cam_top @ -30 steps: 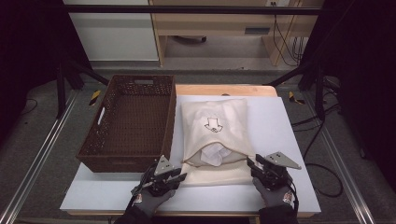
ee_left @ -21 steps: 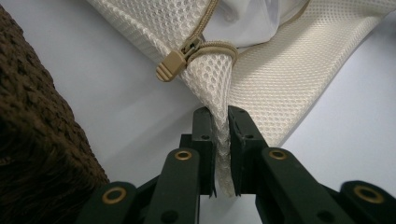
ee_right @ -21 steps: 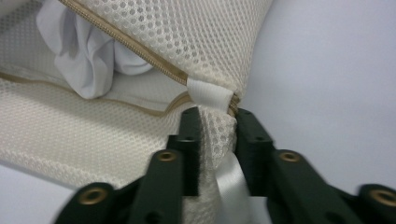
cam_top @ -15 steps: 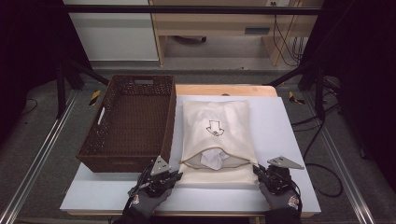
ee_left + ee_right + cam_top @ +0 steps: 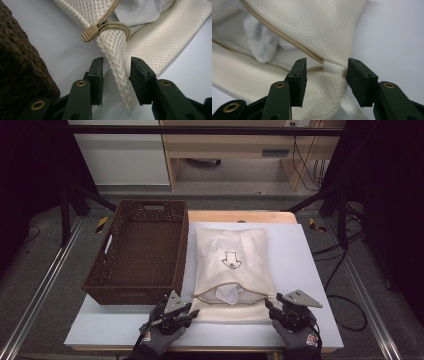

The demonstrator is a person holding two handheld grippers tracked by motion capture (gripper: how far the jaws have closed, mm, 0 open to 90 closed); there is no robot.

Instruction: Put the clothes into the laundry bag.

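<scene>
While both pairs of fingers have just been opening, the left gripper [image 5: 115,75] straddles a fold of the cream mesh zip bag [image 5: 231,265] without pressing it; the right gripper [image 5: 325,76] gapes at its corner. White cloth [image 5: 227,294] inside shows partly, low centre on the pale counter [image 5: 305,270], beside a brown woven basket [image 5: 140,250].

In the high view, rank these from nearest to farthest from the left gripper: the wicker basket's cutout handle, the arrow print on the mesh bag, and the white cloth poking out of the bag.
From the left gripper:
1. White cloth, just up and right, in the bag's open mouth.
2. Arrow print, farther up on the mesh bag.
3. Cutout handle, on the wicker basket's far wall.
</scene>
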